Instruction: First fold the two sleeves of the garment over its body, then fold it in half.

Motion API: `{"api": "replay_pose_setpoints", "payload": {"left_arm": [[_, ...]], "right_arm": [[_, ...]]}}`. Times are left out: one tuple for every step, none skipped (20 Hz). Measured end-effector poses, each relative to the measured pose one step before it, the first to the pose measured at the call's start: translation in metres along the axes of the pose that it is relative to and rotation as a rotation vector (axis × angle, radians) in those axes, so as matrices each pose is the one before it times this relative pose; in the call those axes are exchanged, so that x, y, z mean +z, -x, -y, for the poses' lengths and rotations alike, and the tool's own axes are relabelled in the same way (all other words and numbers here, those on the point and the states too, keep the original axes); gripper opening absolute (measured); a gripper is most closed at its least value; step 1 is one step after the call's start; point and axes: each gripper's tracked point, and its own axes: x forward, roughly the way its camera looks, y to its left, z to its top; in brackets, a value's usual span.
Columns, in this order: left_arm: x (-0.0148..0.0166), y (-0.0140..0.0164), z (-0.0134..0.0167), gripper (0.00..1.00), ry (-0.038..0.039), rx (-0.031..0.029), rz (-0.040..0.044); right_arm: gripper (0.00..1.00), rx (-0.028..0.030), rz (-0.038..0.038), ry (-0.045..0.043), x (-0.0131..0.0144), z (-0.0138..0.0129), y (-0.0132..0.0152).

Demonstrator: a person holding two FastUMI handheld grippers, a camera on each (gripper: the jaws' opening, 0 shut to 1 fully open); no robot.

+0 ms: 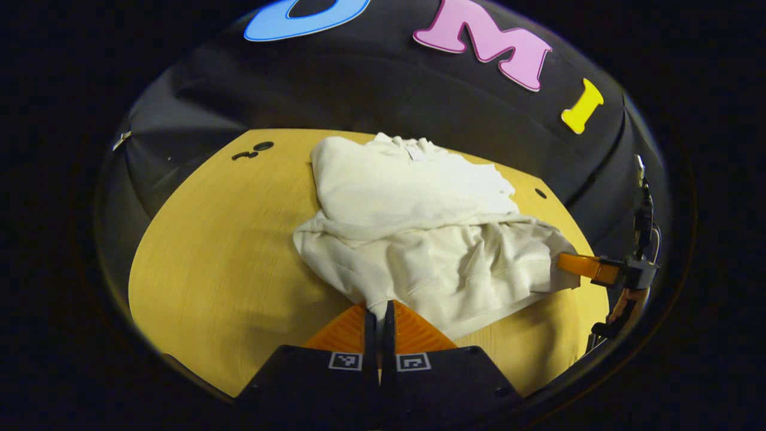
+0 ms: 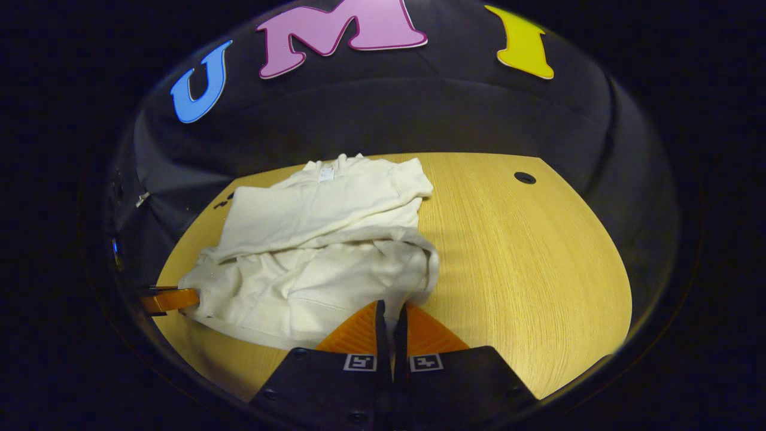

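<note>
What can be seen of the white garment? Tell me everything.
The white garment is a soft, thick-looking cream top lying on the wooden table, sleeves folded in, collar and tag at the far end. Its near hem is bunched and lifted, mid-fold. The left gripper and right gripper each pinch a near corner of the hem.

A white garment (image 1: 419, 233) lies rumpled on the yellow wooden table (image 1: 221, 263).
</note>
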Motion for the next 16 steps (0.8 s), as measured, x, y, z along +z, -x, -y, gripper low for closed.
{"api": "replay_pose_setpoints", "payload": {"left_arm": [[0.01669,0.00407,0.0026,0.06,0.015,-0.00881,0.0319],[0.01583,0.00409,0.00383,0.06,0.01348,-0.01129,0.03282],[0.01788,0.00291,0.003,0.06,0.00729,-0.00938,0.03211],[0.01738,-0.00114,0.00319,0.06,0.00466,-0.01417,0.02438],[0.01585,-0.00144,0.00286,0.06,0.0052,-0.00714,0.01697],[0.01568,-0.00509,0.00459,0.06,0.00597,-0.01161,0.02058],[0.01599,-0.00521,0.00307,0.06,-0.00011,-0.00677,0.02291],[0.01258,-0.0048,-0.00098,0.06,-0.00962,-0.00081,0.01693],[0.01411,-0.00615,-0.00164,0.06,-0.01483,0.00343,0.01981],[0.01371,-0.00967,-0.00154,0.06,-0.00606,0.00561,0.0169],[0.01553,-0.01234,-0.00174,0.06,0.00593,-0.00105,0.01913],[0.01327,-0.01253,-0.00052,0.06,0.01024,-0.00106,0.01405],[0.01226,-0.01195,-0.00416,0.06,0.00561,0.0012,0.01177],[0.01278,-0.01331,-0.00505,0.06,0.0048,0.00577,0.01281],[0.01143,-0.01451,-0.00477,0.06,0.01099,0.00007,0.01325],[0.00825,-0.01488,-0.00357,0.06,0.01805,0.0014,0.00631]], "right_arm": [[0.05,0.01043,0.01977,-0.00525,0.01236,-0.00333,0.00008],[0.05,0.00641,0.02087,0.00596,0.01312,-0.00187,-0.00324],[0.05,0.00424,0.02432,0.01035,0.01601,-0.00185,-0.00212],[0.05,0.00793,0.03031,0.00646,0.0176,-0.00288,-0.00622],[0.05,0.00668,0.02761,0.00252,0.01782,-0.00222,-0.00574],[0.05,0.00747,0.02659,-0.00025,0.01694,-0.00213,-0.00753],[0.05,0.00421,0.02531,0.00131,0.01777,-0.00131,-0.00917],[0.05,0.00333,0.02267,0.00385,0.01608,-0.00263,-0.00789],[0.05,0.00405,0.02341,0.00307,0.01495,-0.0007,-0.01047],[0.05,0.00279,0.02106,0.00582,0.01497,-0.0009,-0.01217],[0.05,0.00153,0.01981,0.00974,0.01385,-0.00019,-0.01186],[0.05,0.00074,0.02073,0.01774,0.01144,-0.00065,-0.01077],[0.05,-0.00622,0.02099,0.02044,0.01035,0.0023,-0.01167],[0.05,-0.00423,0.01918,0.00587,0.00886,0.00089,-0.01373],[0.05,-0.00368,0.01256,-0.00912,0.00575,0.00103,-0.01215],[0.05,-0.00519,0.00843,-0.00842,0.00341,0.00147,-0.01341]]}}
